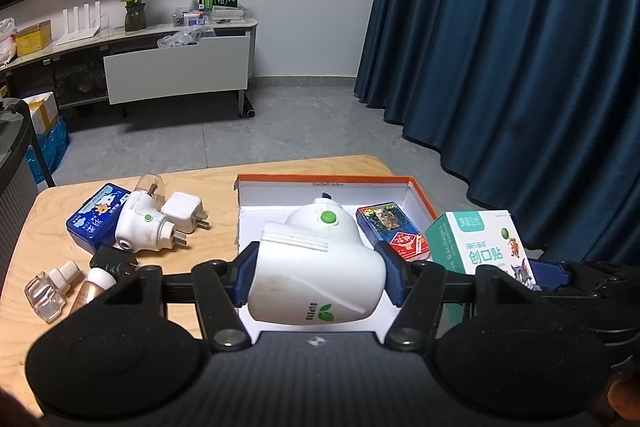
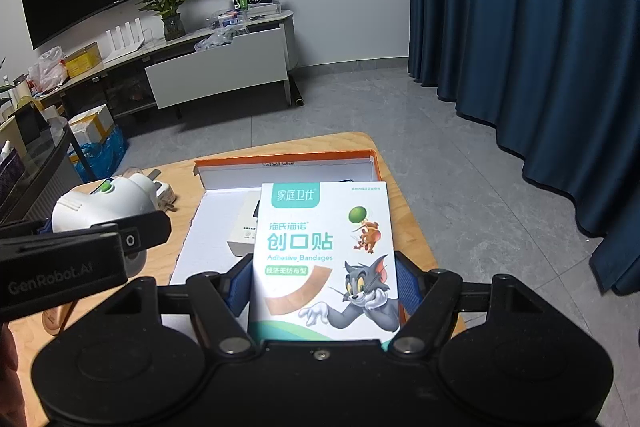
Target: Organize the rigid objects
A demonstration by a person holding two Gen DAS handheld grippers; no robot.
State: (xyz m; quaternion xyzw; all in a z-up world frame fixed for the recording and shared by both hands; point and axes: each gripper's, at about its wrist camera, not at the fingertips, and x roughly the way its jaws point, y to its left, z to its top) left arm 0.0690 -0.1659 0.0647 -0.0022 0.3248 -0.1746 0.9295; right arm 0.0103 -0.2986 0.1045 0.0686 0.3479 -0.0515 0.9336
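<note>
My left gripper (image 1: 316,277) is shut on a white plug-in mosquito repeller (image 1: 316,267) with a green button, held above the open orange-rimmed box (image 1: 320,179). A card pack (image 1: 390,237) lies in the box. My right gripper (image 2: 324,287) is shut on a white and teal adhesive bandage box (image 2: 324,251), held over the orange-rimmed box (image 2: 280,159); it also shows in the left wrist view (image 1: 480,247). The left gripper and its repeller (image 2: 100,207) show at the left of the right wrist view. A white device (image 2: 244,227) lies in the box.
On the wooden table (image 1: 216,183) left of the box lie a second white repeller (image 1: 140,223), a white charger (image 1: 184,213), a blue tin (image 1: 96,221), a black plug (image 1: 114,261), a clear refill bottle (image 1: 50,291) and a copper tube (image 1: 94,289). Blue curtains (image 1: 520,67) hang at the right.
</note>
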